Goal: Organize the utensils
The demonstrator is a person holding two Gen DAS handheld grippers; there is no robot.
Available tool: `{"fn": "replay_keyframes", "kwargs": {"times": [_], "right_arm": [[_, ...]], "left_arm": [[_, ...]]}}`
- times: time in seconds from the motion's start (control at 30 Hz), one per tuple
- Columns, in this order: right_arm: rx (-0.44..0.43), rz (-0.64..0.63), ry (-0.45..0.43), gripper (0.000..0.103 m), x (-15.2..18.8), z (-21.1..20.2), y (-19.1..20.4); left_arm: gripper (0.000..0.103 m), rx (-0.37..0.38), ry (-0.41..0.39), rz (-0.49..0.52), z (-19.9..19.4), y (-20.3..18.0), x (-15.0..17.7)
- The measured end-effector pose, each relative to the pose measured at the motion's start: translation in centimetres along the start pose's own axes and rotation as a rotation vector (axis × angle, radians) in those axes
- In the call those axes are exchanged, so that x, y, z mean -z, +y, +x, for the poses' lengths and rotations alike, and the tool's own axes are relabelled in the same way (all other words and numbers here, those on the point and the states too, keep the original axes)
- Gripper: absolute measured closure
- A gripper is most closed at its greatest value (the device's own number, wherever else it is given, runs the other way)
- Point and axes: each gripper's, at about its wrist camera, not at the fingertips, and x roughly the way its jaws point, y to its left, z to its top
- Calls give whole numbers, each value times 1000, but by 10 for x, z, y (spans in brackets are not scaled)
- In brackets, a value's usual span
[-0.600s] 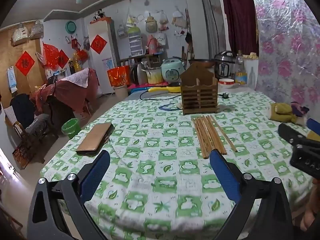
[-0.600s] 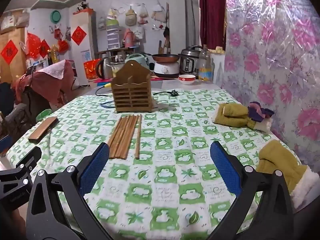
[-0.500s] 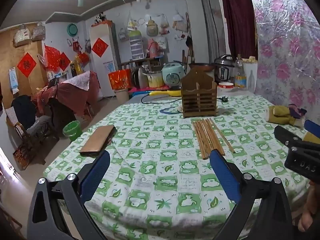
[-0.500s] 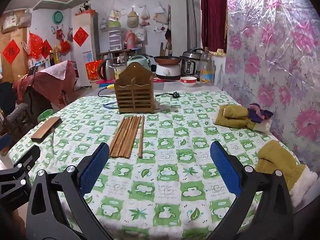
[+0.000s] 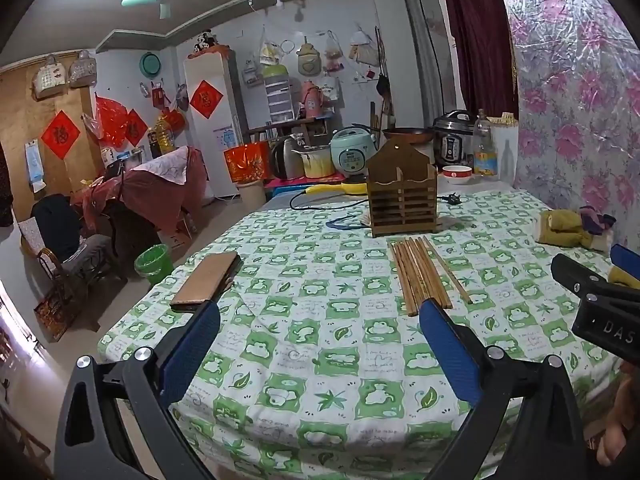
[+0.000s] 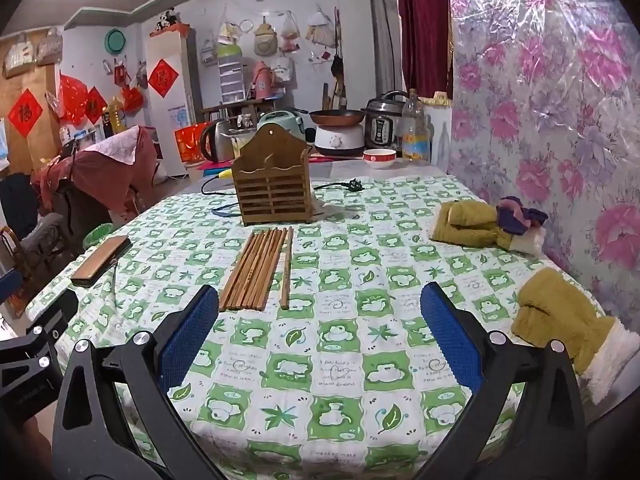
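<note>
Left wrist view: the left gripper point(image 5: 318, 344) hangs over the near edge of the table point(image 5: 304, 364), its blue pads spread wide with nothing between them. Going left to right across the green-checked cloth: a brown wallet-like case point(image 5: 206, 282) near the left edge, then the bundle of wooden chopsticks point(image 5: 420, 274) lying flat, one stick slightly apart on its right side, and at the far right the black body of the right gripper point(image 5: 596, 300) coming into view. Behind the chopsticks stands the wooden slatted utensil holder point(image 5: 402, 196), upright, near their far ends.

In the right wrist view the right gripper point(image 6: 320, 336) is likewise released and empty, with the chopsticks point(image 6: 256, 270) ahead and left, and yellow mittens point(image 6: 560, 316) to the right.

By my reading the task has not begun: every chopstick visible lies on the cloth. No chopsticks stick up above the holder's point(image 6: 274, 184) rim, so its compartments look empty. All of the picking up and slotting remains.
</note>
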Motion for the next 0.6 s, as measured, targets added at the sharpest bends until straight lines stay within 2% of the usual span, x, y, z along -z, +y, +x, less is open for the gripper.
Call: {"fn": "replay_keyframes", "kwargs": {"times": [0.6], "right_arm": [[-7, -12, -26, 6, 1, -8, 4]], "left_arm": [[5, 0, 9, 1, 1, -5, -1]]}}
